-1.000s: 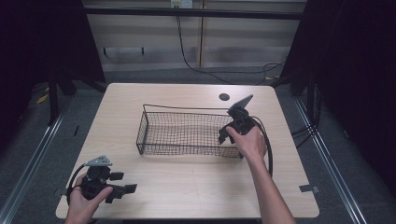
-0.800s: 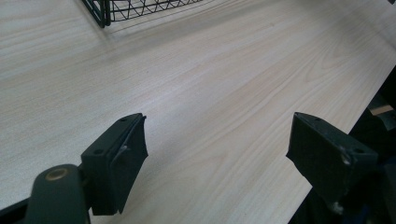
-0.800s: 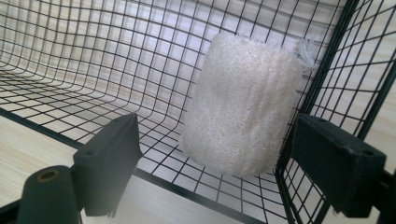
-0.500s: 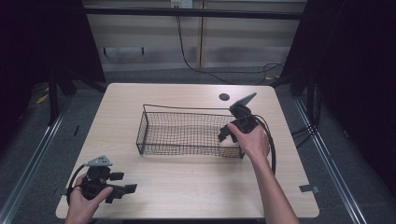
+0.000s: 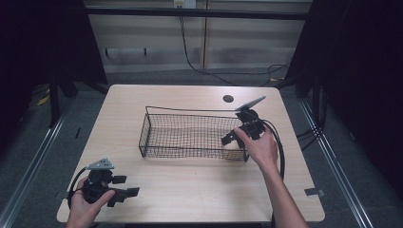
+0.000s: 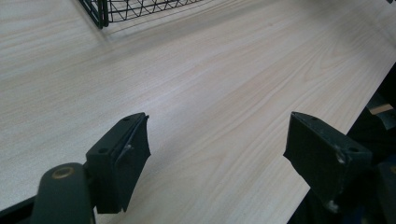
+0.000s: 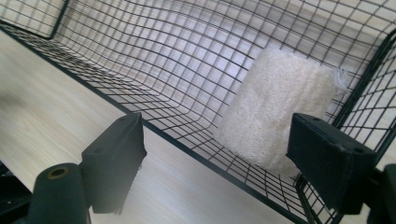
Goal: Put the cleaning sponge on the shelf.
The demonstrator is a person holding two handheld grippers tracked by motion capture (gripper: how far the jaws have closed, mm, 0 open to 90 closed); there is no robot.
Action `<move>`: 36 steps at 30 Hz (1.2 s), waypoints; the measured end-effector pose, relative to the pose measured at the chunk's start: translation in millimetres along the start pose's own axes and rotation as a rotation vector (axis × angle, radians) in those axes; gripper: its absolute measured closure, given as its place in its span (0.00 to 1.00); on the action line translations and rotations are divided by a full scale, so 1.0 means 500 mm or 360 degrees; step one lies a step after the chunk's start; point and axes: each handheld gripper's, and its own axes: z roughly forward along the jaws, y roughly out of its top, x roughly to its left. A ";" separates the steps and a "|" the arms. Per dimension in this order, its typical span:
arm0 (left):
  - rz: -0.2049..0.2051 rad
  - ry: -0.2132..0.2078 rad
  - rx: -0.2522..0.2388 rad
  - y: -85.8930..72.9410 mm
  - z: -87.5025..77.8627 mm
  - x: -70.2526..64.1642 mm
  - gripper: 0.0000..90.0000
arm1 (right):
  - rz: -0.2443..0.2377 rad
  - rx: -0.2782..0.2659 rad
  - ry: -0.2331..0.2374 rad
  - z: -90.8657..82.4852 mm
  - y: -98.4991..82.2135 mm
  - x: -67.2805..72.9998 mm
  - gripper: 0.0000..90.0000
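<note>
Jaws of the right gripper (image 5: 234,138) stood well apart with nothing clamped between them, having just been closing a little – in the right gripper view they framed the near right corner of the black wire basket (image 5: 190,135), where a pale, fibrous sponge-like block (image 7: 276,109) lay on the mesh floor against the end wall. That block sat inside the basket, just beyond the jaws and untouched by either pad. In the high view the right hand (image 5: 260,148) held its gripper tilted over the basket's right end, its grey plate raised toward the far side and its cable looping down beside the wrist. Jaws of the left gripper (image 5: 124,194) also stood wide apart and empty – in the left gripper view only bare light wood of the surface (image 5: 199,183) lay between them, with a corner of the basket far ahead. The left hand (image 5: 88,202) rested at the near left corner of the surface, well apart from the basket
</note>
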 end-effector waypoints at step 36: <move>-0.0035 0.0024 -0.0010 0.000 0.000 0.003 0.23 | -0.0123 -0.0431 0.0035 -0.070 -0.180 -0.020 0.25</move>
